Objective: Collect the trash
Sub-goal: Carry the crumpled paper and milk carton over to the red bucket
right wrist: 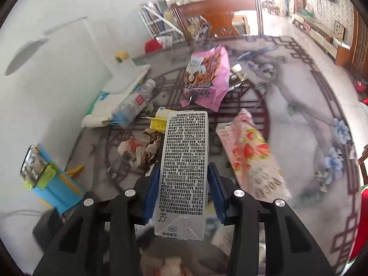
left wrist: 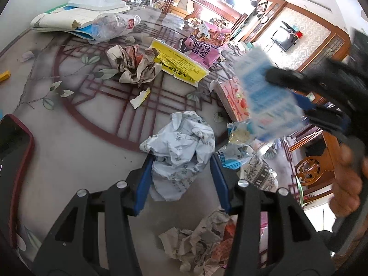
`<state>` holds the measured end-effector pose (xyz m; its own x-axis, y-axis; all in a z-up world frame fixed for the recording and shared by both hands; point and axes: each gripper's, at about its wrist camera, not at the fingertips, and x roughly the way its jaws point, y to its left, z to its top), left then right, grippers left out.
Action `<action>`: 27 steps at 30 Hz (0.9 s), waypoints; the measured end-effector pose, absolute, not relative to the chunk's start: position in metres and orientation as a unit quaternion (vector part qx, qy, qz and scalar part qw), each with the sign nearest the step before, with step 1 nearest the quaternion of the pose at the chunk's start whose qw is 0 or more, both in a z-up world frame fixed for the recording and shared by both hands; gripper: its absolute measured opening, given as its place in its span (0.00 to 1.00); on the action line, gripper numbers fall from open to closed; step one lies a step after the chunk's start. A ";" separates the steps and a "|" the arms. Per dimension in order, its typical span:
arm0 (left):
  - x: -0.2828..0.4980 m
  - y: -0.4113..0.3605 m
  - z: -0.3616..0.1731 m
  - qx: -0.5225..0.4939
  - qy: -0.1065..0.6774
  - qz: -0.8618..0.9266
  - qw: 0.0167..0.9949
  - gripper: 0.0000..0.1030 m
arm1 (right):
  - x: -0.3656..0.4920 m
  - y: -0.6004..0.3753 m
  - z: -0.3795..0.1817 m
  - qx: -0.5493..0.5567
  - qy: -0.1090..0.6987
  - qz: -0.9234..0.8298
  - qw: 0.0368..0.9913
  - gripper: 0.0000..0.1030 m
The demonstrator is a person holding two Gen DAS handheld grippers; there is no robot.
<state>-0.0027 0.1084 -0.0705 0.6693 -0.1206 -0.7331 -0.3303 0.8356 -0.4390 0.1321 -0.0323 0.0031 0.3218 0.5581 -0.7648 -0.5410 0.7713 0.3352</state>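
My left gripper (left wrist: 181, 163) is shut on a crumpled white newspaper ball (left wrist: 181, 147), held over the patterned table (left wrist: 69, 151). My right gripper (right wrist: 184, 174) is shut on a flattened milk carton (right wrist: 184, 161) with black print; in the left wrist view the carton (left wrist: 266, 96) shows blurred at the right in that gripper (left wrist: 306, 99). More trash lies on the table: a crumpled paper wad (left wrist: 133, 64), a yellow flattened box (left wrist: 181, 64), a pink snack bag (right wrist: 207, 78), a strawberry-print carton (right wrist: 250, 154), a crushed plastic bottle (left wrist: 112, 25) and a blue-white wrapper (left wrist: 237, 145).
A dark phone with a red case (left wrist: 16, 156) lies at the table's left edge. Papers and a white lamp base (left wrist: 96, 2) sit at the back left. A blue holder with a phone (right wrist: 46, 179) stands on the left. Wooden chairs (left wrist: 322, 158) surround the table.
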 end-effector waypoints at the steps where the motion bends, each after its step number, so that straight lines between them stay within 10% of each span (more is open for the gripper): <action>1: -0.002 0.108 -0.070 -0.278 0.401 0.060 0.871 0.46 | 0.129 -0.040 0.006 0.007 0.469 0.340 0.815 0.38; 27: -0.029 0.080 -0.011 -0.190 0.314 0.130 0.921 0.46 | 0.091 -0.203 -0.016 -0.010 0.374 0.269 0.887 0.38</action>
<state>-0.0292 0.0795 -0.0106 0.7687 0.1190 -0.6285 -0.3586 0.8938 -0.2693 0.0910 -0.2029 -0.0162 0.5753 0.4697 -0.6696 -0.4840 0.8555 0.1842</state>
